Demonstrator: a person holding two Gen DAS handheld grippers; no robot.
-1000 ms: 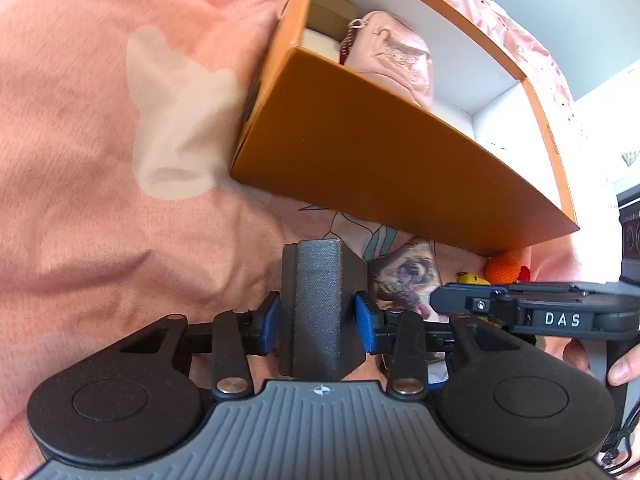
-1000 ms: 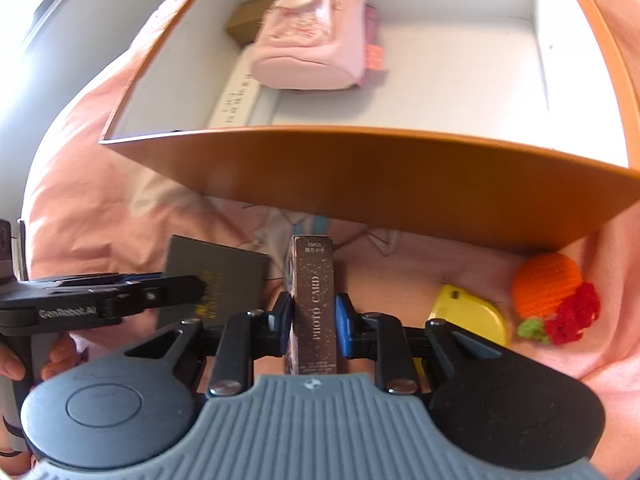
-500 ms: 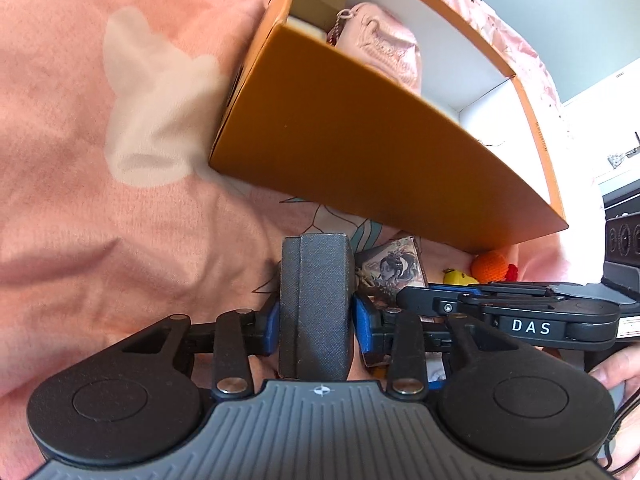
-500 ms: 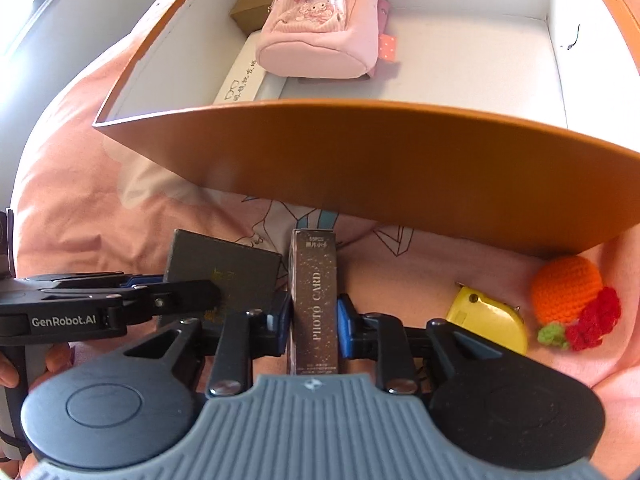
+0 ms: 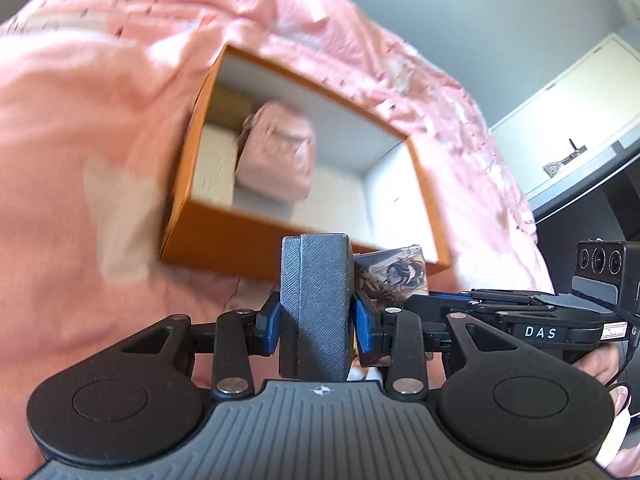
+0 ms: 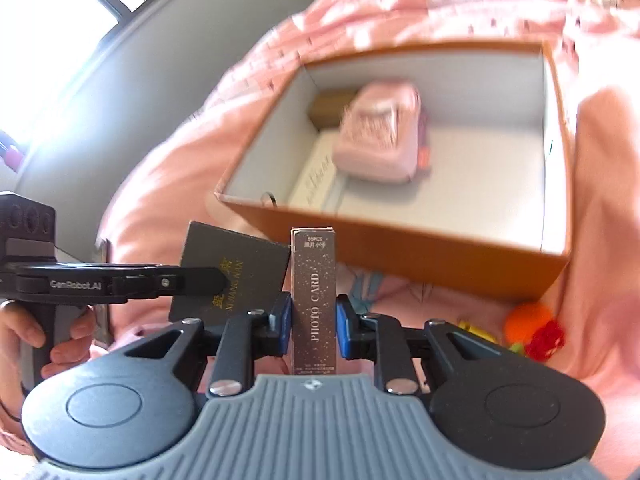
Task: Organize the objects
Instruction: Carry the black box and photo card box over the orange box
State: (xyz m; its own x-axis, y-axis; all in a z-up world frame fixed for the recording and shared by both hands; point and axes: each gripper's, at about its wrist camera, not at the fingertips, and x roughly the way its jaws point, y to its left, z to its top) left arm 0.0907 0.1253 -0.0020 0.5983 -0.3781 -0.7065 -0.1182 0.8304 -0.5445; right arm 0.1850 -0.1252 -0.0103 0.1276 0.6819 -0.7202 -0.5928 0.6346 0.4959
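My left gripper (image 5: pixel 316 320) is shut on a dark grey textured box (image 5: pixel 314 280), held upright above the bed. My right gripper (image 6: pixel 313 320) is shut on a brown photo card box (image 6: pixel 313 296), also upright. Both are raised in front of the near wall of an open orange box (image 5: pixel 224 236) (image 6: pixel 400 248). Inside it lie a pink pouch (image 5: pixel 280 156) (image 6: pixel 380 136), a white flat box (image 5: pixel 216 168) and a brown box (image 6: pixel 328 110). The grey box also shows in the right wrist view (image 6: pixel 256 272), and the photo card box in the left wrist view (image 5: pixel 394 276).
Pink bedding (image 5: pixel 80 140) lies all around the orange box. An orange and red crocheted fruit (image 6: pixel 532 328) and a yellow item (image 6: pixel 476 328) lie on the bed at the box's right front corner. A grey wall and a white cabinet (image 5: pixel 568 100) stand beyond.
Both grippers have risen and pulled back with their boxes. The orange box now looks smaller and farther, and its inside shows from above.
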